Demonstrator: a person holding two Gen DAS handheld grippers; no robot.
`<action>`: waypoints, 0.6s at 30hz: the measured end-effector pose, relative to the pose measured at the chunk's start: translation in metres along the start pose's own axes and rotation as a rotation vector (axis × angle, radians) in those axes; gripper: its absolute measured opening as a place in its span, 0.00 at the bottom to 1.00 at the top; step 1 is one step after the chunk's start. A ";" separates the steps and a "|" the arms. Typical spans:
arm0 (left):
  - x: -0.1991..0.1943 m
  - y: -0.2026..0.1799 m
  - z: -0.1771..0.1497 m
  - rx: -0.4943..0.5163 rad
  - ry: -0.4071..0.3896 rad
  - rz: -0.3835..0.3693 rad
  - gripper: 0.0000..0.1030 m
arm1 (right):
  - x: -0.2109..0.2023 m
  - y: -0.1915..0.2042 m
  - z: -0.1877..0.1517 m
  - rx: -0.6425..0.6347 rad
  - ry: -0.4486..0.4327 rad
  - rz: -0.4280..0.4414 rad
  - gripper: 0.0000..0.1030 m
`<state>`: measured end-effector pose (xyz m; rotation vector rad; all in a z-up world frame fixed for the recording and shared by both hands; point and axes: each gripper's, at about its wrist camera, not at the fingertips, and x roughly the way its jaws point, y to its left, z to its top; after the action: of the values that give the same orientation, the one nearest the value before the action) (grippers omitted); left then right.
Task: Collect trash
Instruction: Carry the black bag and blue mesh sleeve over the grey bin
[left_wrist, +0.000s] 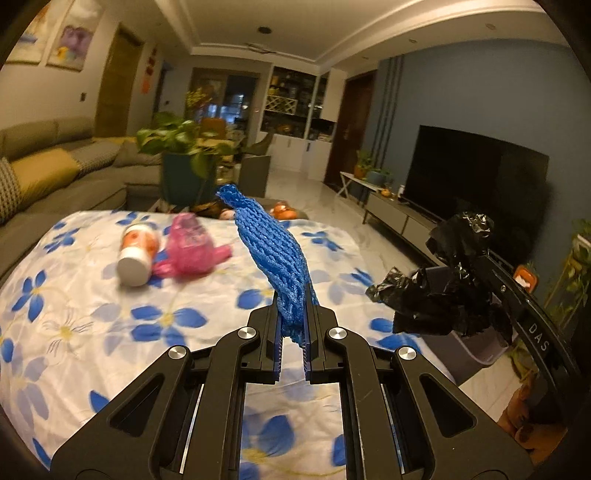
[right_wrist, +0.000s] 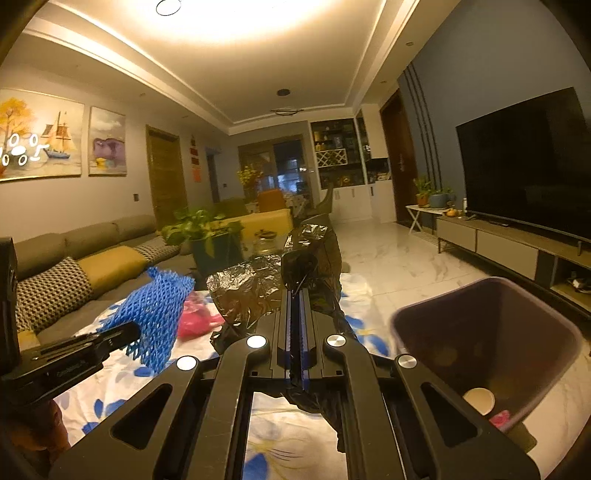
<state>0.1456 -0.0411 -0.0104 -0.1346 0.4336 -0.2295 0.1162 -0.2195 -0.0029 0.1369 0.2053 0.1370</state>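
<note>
- Two pieces of trash are held above the flowered cloth (left_wrist: 74, 314): the left gripper (left_wrist: 293, 325) is clamped on a blue foam net (left_wrist: 273, 251), whose long axis runs up and away from the jaws.
- The right gripper (right_wrist: 295, 325) pinches a crumpled black plastic bag (right_wrist: 258, 291); its shape is hard to read.
- On the cloth beyond the net lie a blurred pink bag (left_wrist: 192, 247) and a tipped bottle (left_wrist: 136, 254), touching.
- Right of the cloth's edge stands an open purple bin (right_wrist: 491, 332), bare floor beyond.

Both wrist cameras are looking low and close across the flowered bed (left_wrist: 74, 314) toward the far cabinets (right_wrist: 343, 177), sharing the sofa (left_wrist: 48, 162) and television (right_wrist: 524, 162).
</note>
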 end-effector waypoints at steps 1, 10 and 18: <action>0.003 -0.009 0.001 0.016 -0.002 -0.006 0.07 | -0.001 -0.004 0.000 0.000 -0.001 -0.009 0.05; 0.024 -0.074 0.003 0.120 0.001 -0.074 0.07 | -0.019 -0.047 0.009 0.014 -0.037 -0.113 0.05; 0.047 -0.127 0.004 0.220 -0.008 -0.140 0.07 | -0.030 -0.086 0.013 0.030 -0.076 -0.226 0.05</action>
<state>0.1641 -0.1749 -0.0029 0.0497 0.3885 -0.4120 0.1007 -0.3103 0.0030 0.1480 0.1459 -0.0964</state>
